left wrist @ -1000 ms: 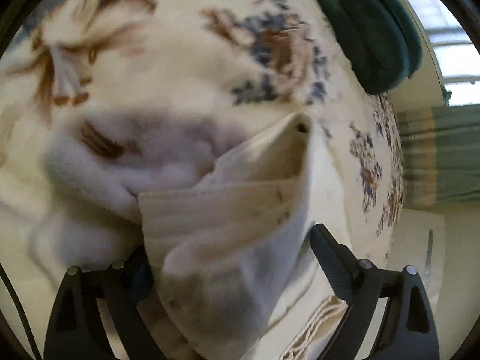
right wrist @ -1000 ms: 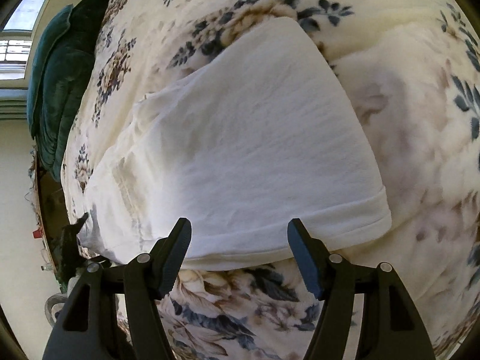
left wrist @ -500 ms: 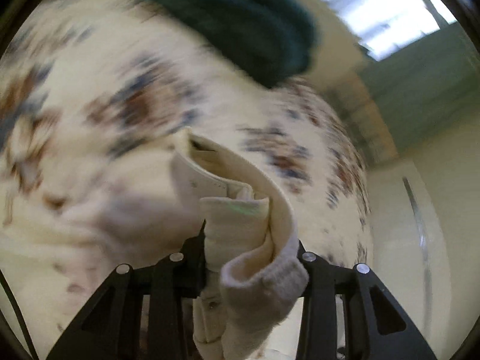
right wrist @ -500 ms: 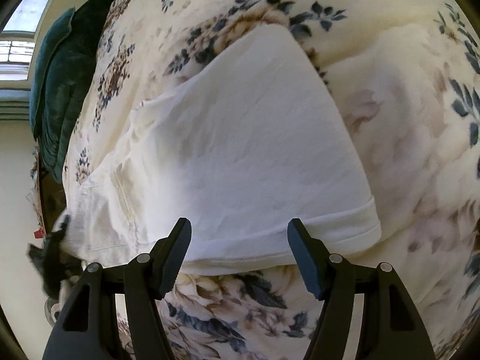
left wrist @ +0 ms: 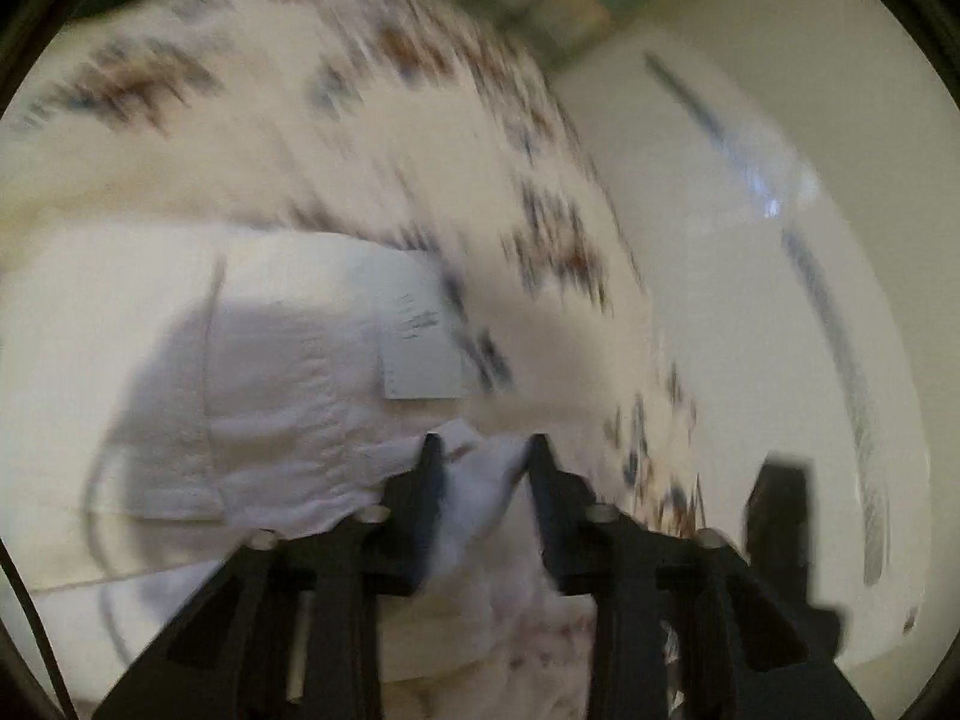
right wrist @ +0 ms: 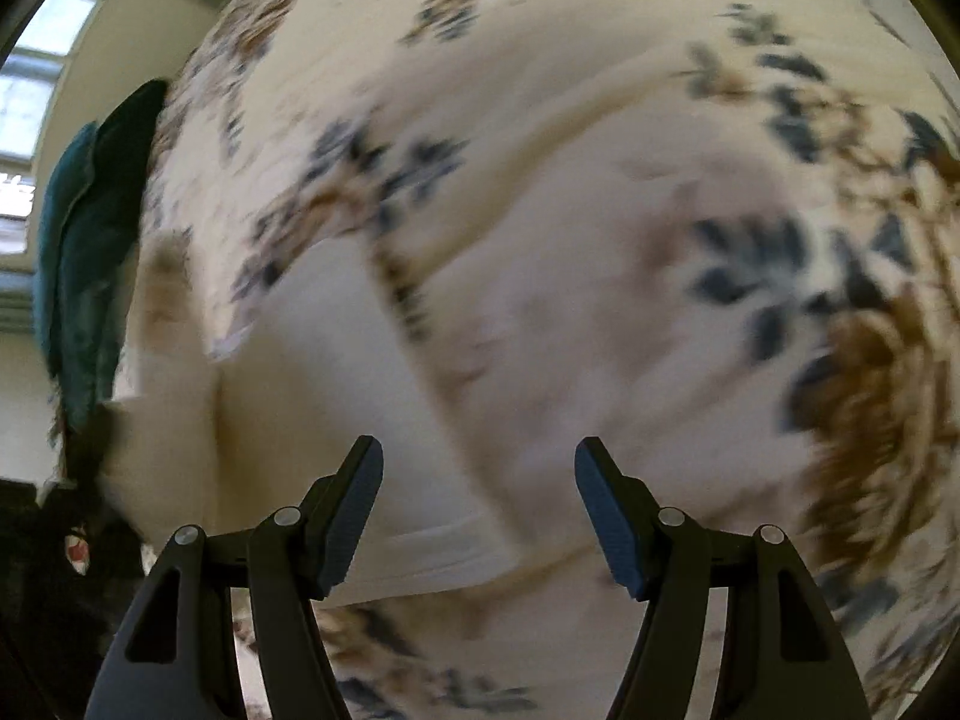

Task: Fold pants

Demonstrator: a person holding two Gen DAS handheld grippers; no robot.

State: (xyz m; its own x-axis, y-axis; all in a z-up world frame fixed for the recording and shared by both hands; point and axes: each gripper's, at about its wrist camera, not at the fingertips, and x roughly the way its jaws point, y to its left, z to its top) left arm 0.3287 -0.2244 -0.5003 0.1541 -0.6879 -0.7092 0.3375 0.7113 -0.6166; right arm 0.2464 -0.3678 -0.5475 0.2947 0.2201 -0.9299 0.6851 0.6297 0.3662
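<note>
The white pants lie on a floral bedspread, with a white care label showing near the waistband. My left gripper is shut on a bunch of the white fabric, which fills the gap between its fingers. In the right wrist view the pants lie folded on the bedspread, their hem near the lower middle. My right gripper is open and empty just above that hem. Both views are blurred by motion.
A dark green pillow lies at the far left edge of the bed, under a window. A pale wall or cabinet face stands beyond the bed's right edge.
My left gripper closed on the pants fabric and swung it over, so the label side now faces up. The right view shifted and blurred; its gripper stayed open.
</note>
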